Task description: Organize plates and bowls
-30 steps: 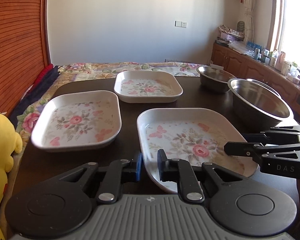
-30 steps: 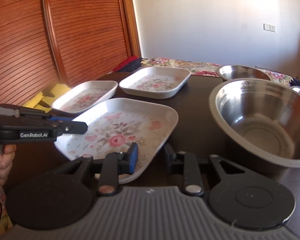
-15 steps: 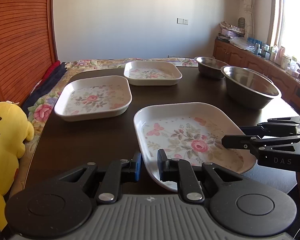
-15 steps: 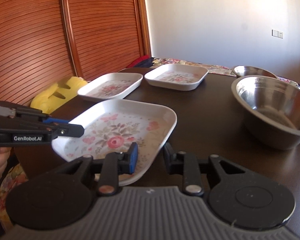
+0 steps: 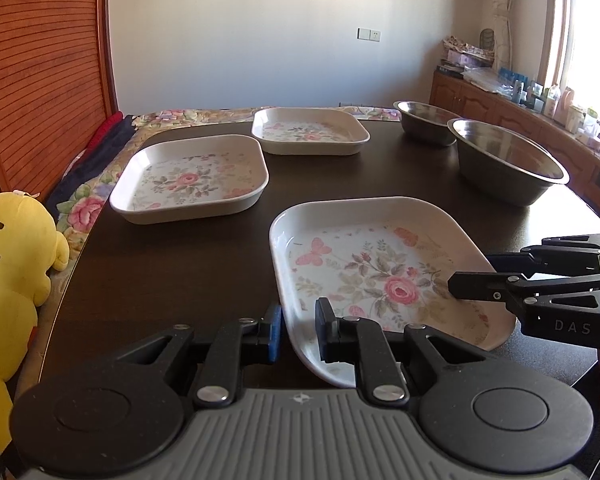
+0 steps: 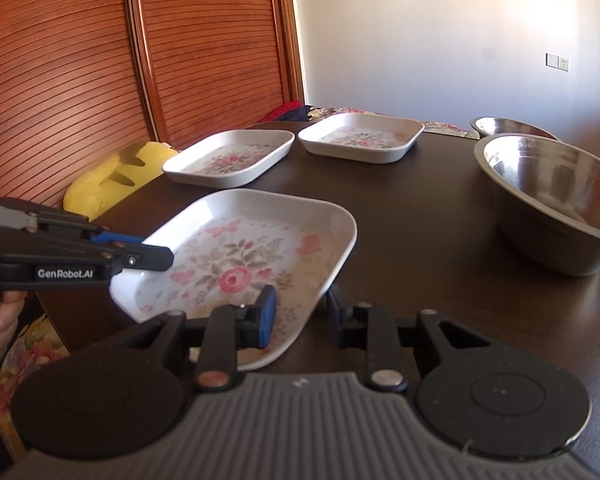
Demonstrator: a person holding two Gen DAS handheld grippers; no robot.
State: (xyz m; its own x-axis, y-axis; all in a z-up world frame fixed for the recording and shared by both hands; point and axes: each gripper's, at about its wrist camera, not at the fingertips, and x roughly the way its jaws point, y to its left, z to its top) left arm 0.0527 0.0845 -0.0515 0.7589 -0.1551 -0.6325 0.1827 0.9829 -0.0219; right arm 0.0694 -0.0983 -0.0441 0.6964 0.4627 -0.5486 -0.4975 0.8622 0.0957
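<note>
A large white floral plate [image 5: 376, 272] [image 6: 244, 268] is held between both grippers above the dark table [image 5: 172, 264]. My left gripper [image 5: 298, 330] is shut on its near-left rim. My right gripper [image 6: 300, 312] is shut on its near-right rim and also shows in the left wrist view [image 5: 472, 280]. Two more floral plates rest on the table: one at mid left [image 5: 192, 178] [image 6: 232, 160] and one at the back [image 5: 310, 130] [image 6: 362, 136]. A large steel bowl [image 5: 508, 160] [image 6: 556, 196] and a smaller steel bowl [image 5: 424, 120] [image 6: 512, 126] stand at the right.
A yellow plush toy [image 5: 12, 272] [image 6: 112, 176] lies off the table's left edge on a floral bedspread [image 5: 80, 208]. A slatted wooden wall [image 6: 120, 60] is at the left. A cluttered wooden sideboard [image 5: 540, 120] runs under the window at the right.
Both grippers have pulled back towards me and risen with the large plate held between them. The other plates and the bowls now look farther away.
</note>
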